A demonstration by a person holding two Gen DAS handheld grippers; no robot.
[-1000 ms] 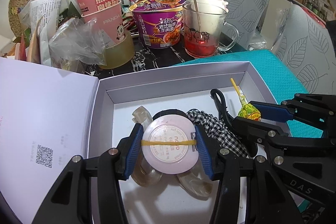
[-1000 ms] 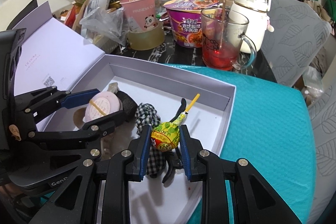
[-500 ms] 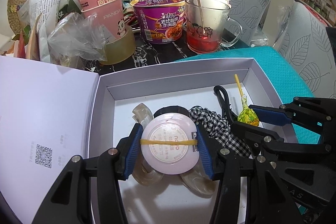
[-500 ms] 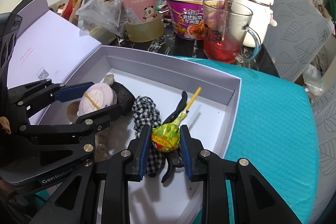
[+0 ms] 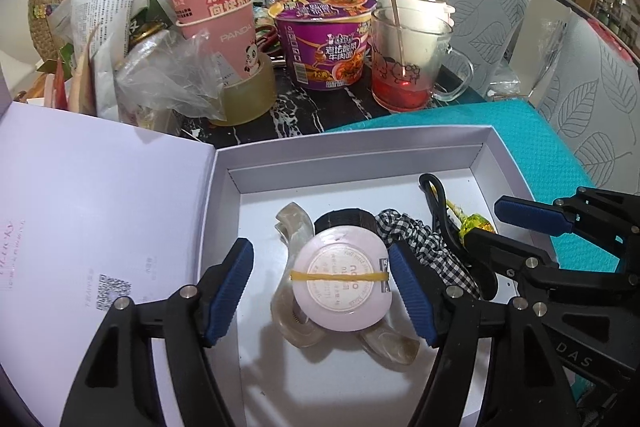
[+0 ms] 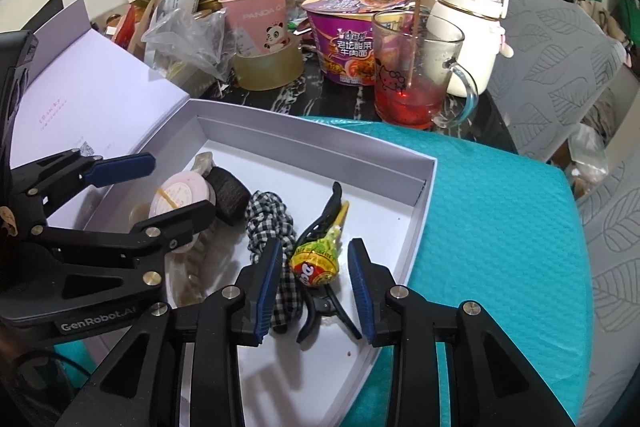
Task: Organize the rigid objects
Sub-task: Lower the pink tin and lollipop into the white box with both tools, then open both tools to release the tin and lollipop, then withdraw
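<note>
Lollipop point(image 6: 318, 261) and pink round case point(image 5: 342, 285) both lie inside the white box point(image 5: 360, 153), each just let go.

Both pairs of jaws have just been opening: the left gripper point(image 5: 320, 281) stands spread around the pink case, its left pad well clear and its right pad just beside the rim, while the right gripper point(image 6: 316, 281) straddles the lollipop with a gap on either side. The case sits on a clear hair claw point(image 5: 294, 227), next to a black lid point(image 5: 344, 217) and a checked scrunchie point(image 6: 272, 217); the lollipop rests across a black clip point(image 6: 324, 211). This looks like the release step. Next, I'd judge, both hands need to lift straight out without nudging the pieces, then go for whatever remains outside the box.
</note>
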